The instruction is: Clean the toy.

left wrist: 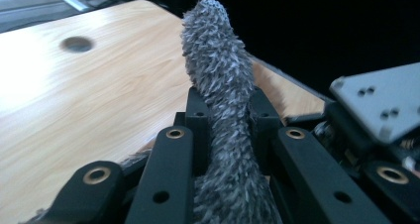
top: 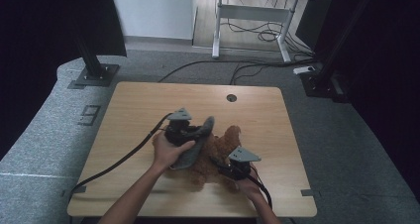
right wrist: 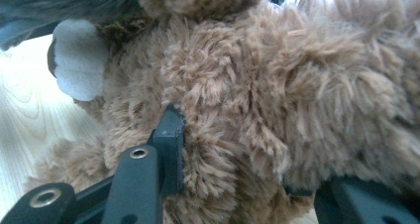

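From the room: left gripper [top: 190, 133] pinches the grey fuzzy cloth [left wrist: 218, 85] between its 2 nearly closed jaws. Right gripper [top: 233, 168] clamps the brown plush toy [right wrist: 277, 110] mid-table (fur compresses); opposing pulls risk slippage.

A: Where is the left arm?

B: The left forearm [top: 130, 196] comes in from the bottom edge and slants up toward mid-table. The left hand [top: 167, 152] wraps the left gripper [top: 190, 132], whose grey plate faces up.

A: And its jaws?

B: Closed on a grey fuzzy cloth [left wrist: 224, 115], which stands up between them.

A: The right side?

B: The right hand [top: 247, 185] sits low, near the front edge, holding the right gripper [top: 221, 165], pointed left. Its jaws are pressed into brown plush [right wrist: 257, 105], fur bulging between them.
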`<action>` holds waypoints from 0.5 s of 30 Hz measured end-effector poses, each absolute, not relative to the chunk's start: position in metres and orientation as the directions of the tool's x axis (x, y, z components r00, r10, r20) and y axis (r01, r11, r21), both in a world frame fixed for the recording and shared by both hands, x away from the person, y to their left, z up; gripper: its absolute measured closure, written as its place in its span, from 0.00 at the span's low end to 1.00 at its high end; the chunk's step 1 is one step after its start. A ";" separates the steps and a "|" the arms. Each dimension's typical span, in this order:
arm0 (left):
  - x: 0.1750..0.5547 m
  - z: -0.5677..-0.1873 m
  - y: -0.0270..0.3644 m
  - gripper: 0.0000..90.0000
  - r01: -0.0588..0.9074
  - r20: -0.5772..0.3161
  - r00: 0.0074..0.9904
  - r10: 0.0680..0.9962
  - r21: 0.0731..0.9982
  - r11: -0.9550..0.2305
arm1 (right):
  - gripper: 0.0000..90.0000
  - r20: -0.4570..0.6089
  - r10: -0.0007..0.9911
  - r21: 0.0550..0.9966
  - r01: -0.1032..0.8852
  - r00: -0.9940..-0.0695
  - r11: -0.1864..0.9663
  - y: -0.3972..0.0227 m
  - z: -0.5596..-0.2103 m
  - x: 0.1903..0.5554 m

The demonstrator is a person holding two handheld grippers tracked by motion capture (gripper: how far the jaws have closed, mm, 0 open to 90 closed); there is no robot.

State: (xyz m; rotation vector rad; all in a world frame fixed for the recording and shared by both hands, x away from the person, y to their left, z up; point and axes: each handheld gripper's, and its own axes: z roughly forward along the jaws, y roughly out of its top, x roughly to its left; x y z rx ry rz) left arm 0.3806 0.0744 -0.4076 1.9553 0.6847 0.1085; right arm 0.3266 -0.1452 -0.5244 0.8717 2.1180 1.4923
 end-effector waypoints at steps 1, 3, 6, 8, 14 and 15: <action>0.383 -0.407 0.062 0.85 0.410 -0.202 0.841 0.503 0.843 -0.347 | 0.59 0.026 0.689 0.939 0.254 -0.724 0.232 -0.145 -0.525 0.326; 0.388 -0.409 0.049 0.84 0.426 -0.210 0.841 0.499 0.826 -0.370 | 0.59 0.019 0.689 0.941 0.246 -0.725 0.233 -0.145 -0.525 0.325; 0.395 -0.418 0.036 0.84 0.452 -0.233 0.837 0.495 0.804 -0.386 | 0.59 0.018 0.691 0.940 0.247 -0.723 0.234 -0.145 -0.526 0.325; 0.394 -0.423 0.030 0.85 0.452 -0.232 0.841 0.488 0.798 -0.399 | 0.59 0.017 0.692 0.939 0.249 -0.722 0.237 -0.145 -0.526 0.325; 0.384 -0.429 0.013 0.85 0.426 -0.228 0.866 0.444 0.802 -0.419 | 0.59 0.018 0.688 0.938 0.250 -0.725 0.239 -0.145 -0.527 0.325; 0.383 -0.429 0.010 0.85 0.412 -0.200 0.868 0.454 0.800 -0.436 | 0.59 0.019 0.690 0.938 0.252 -0.724 0.239 -0.145 -0.527 0.325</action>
